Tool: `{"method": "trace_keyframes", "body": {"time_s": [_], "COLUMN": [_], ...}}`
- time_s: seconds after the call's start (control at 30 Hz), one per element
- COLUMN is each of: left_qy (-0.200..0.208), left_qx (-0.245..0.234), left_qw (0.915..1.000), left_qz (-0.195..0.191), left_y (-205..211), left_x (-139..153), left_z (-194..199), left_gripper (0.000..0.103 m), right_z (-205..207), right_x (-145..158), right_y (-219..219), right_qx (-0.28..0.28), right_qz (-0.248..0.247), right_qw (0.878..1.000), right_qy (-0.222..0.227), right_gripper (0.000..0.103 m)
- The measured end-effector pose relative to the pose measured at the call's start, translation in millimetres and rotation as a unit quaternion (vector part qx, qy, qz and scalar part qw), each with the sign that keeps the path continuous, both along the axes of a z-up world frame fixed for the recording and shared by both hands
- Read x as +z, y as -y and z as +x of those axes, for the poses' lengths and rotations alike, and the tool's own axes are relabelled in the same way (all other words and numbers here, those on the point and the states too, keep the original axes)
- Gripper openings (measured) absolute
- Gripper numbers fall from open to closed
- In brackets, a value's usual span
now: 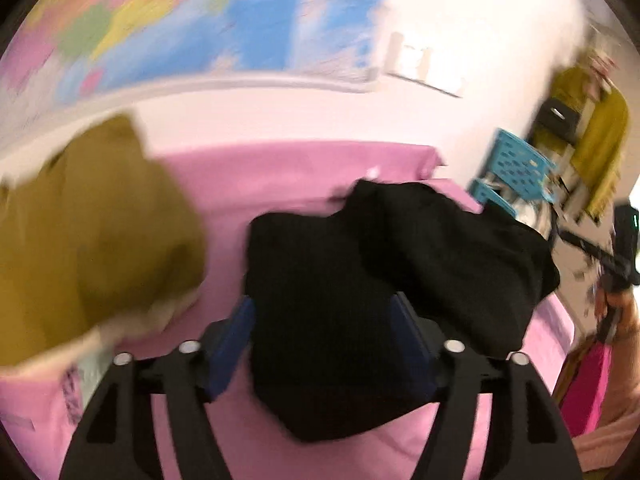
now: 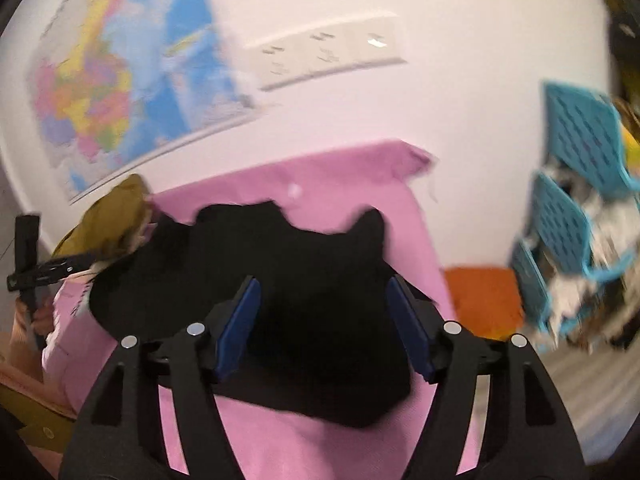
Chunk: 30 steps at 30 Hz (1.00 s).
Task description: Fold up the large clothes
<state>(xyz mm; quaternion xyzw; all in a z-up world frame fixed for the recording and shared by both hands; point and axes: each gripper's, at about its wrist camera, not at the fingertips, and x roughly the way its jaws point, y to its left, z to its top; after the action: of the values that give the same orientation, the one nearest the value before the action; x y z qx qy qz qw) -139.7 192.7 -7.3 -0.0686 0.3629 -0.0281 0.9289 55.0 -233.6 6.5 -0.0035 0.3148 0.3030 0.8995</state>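
A black garment (image 1: 400, 260) lies crumpled on a table under a pink cloth (image 1: 280, 176). In the left wrist view my left gripper (image 1: 320, 304) hovers over the garment's near left part. Its blue pads (image 1: 236, 332) stand wide apart and the black fabric shows in the gap, with no pad pressing on it. In the right wrist view the garment (image 2: 320, 248) spreads across the pink cloth (image 2: 352, 176). My right gripper (image 2: 323, 284) hangs over its near edge, open, with fabric below the gap. Both views are motion-blurred.
An olive-yellow garment (image 1: 92, 232) lies heaped on the table's left side (image 2: 112, 220). Stacked turquoise baskets (image 2: 576, 184) stand to the right of the table, with an orange thing (image 2: 484, 300) low beside them. A coloured map (image 2: 120, 92) and sockets are on the wall behind.
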Motion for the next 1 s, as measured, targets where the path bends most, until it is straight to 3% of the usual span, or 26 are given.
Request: {"method": "trace_keyframes", "body": {"time_s": [0.2, 0.27, 0.33, 0.37, 0.4, 0.5, 0.53, 0.6, 0.67, 0.7, 0.77, 0.83, 0.93, 0.97, 1.0], "left_qy": [-0.051, -0.082, -0.106, -0.115, -0.121, -0.107, -0.096, -0.063, -0.036, -0.041, -0.072, -0.114, -0.12, -0.12, -0.12], "left_qx": [-0.081, -0.079, -0.068, -0.068, -0.07, -0.068, -0.068, -0.068, -0.06, -0.046, -0.028, -0.023, -0.022, -0.02, -0.018], "left_qw": [0.9953, 0.9934, 0.992, 0.9909, 0.9898, 0.9909, 0.9917, 0.9936, 0.9951, 0.9966, 0.9969, 0.9927, 0.9907, 0.9906, 0.9907], "left_qz": [0.007, 0.012, 0.003, -0.009, -0.025, -0.045, -0.053, -0.066, -0.07, -0.056, -0.013, -0.033, -0.059, -0.062, -0.062], "left_y": [55.6, 68.5, 75.1, 73.8, 71.7, 67.5, 65.2, 65.9, 67.1, 67.3, 70.3, 62.4, 52.3, 50.6, 49.7], "left_x": [-24.1, -42.7, -56.6, -60.2, -60.9, -53.4, -46.5, -27.1, -15.9, -18.5, -36.2, -58.2, -64.9, -64.2, -62.4], "left_z": [64.2, 87.0, 107.7, 114.8, 119.8, 127.9, 126.8, 122.0, 122.4, 126.2, 138.2, 146.4, 147.3, 147.3, 146.7], "left_gripper": [0.069, 0.06, 0.04, 0.036, 0.027, 0.015, 0.015, 0.015, 0.029, 0.046, 0.048, 0.048, 0.051, 0.052, 0.054], "right_z": [23.3, 29.6, 34.2, 39.3, 42.1, 48.4, 46.9, 43.8, 44.1, 47.4, 60.1, 67.8, 68.8, 66.8, 61.9], "right_x": [-30.5, -44.7, -54.5, -58.6, -61.2, -48.1, -34.7, -9.8, -2.5, -6.6, -28.5, -50.8, -62.1, -59.5, -56.3], "right_y": [-91.4, -113.6, -124.9, -127.2, -124.1, -108.8, -100.2, -80.8, -74.4, -75.4, -82.6, -88.0, -91.4, -89.4, -88.2], "right_qx": [0.097, 0.104, 0.098, 0.095, 0.09, 0.076, 0.063, 0.031, 0.005, 0.002, 0.005, 0.008, 0.007, 0.001, -0.002], "right_qz": [-0.052, -0.093, -0.123, -0.134, -0.134, -0.092, -0.072, -0.016, -0.008, -0.01, -0.028, -0.057, -0.061, -0.062, -0.058], "right_qw": [0.993, 0.989, 0.987, 0.986, 0.986, 0.992, 0.995, 0.999, 0.999, 0.999, 1.0, 0.998, 0.997, 0.997, 0.997], "right_qy": [-0.044, -0.043, -0.039, -0.042, -0.043, -0.035, -0.011, 0.024, 0.045, 0.039, -0.001, -0.032, -0.048, -0.046, -0.043], "right_gripper": [0.067, 0.066, 0.046, 0.023, 0.009, 0.005, 0.003, 0.003, 0.003, 0.003, 0.004, 0.004, 0.006, 0.01, 0.02]}}
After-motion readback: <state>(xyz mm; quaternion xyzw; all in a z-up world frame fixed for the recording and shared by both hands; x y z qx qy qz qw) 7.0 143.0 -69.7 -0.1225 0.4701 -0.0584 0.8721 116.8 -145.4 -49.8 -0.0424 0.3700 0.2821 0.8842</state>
